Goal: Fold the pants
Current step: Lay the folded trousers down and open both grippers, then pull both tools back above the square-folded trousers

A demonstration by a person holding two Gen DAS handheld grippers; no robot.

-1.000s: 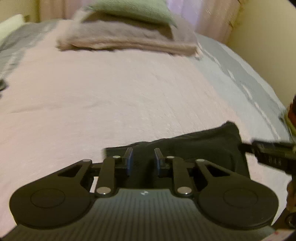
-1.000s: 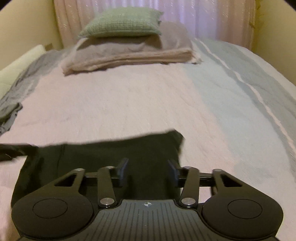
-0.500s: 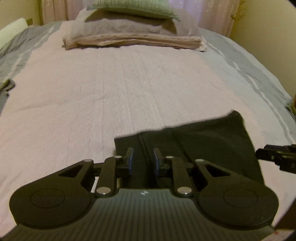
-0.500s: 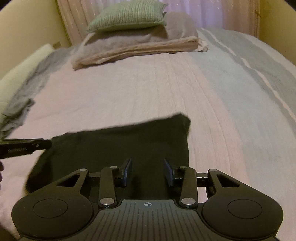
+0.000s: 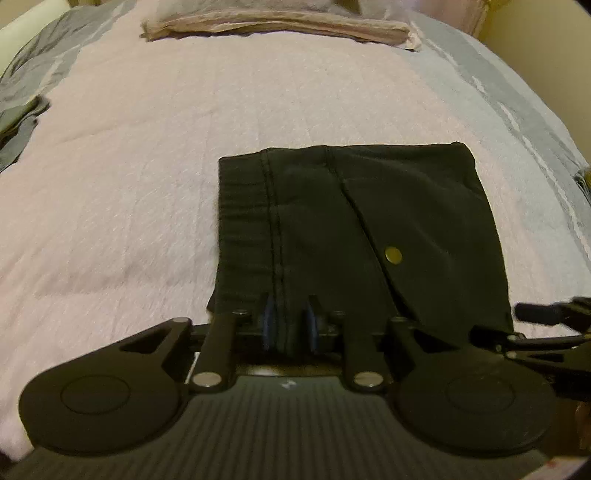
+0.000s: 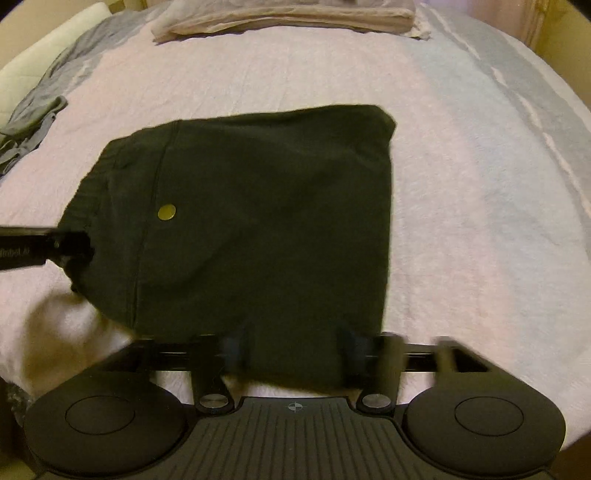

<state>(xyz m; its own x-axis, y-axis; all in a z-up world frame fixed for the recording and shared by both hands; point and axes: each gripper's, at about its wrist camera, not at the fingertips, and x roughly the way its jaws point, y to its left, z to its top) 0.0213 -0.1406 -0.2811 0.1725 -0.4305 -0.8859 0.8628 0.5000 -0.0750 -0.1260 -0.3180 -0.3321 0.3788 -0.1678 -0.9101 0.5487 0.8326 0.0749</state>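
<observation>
Pants (image 5: 354,236) sitting folded into a dark rectangle on the pink bedspread (image 5: 147,166), near the foot end.

Left gripper (image 5: 288,326) is clamped down on the near edge of the fabric, right along the stitched seam by the ribbed waistband, with the blue pads pinching cloth between them. Right gripper (image 6: 291,350) is at the near edge toward the other side, and its jaws are spreading apart; the fabric edge lies between them but the pads aren't pressing on it, and the fingers look motion-blurred. A brass snap button (image 6: 166,212) shows on the top layer. Folded beige blanket (image 6: 288,18) lies at the head of the bed, and some grey clothing (image 6: 33,125) is crumpled off to the left.
</observation>
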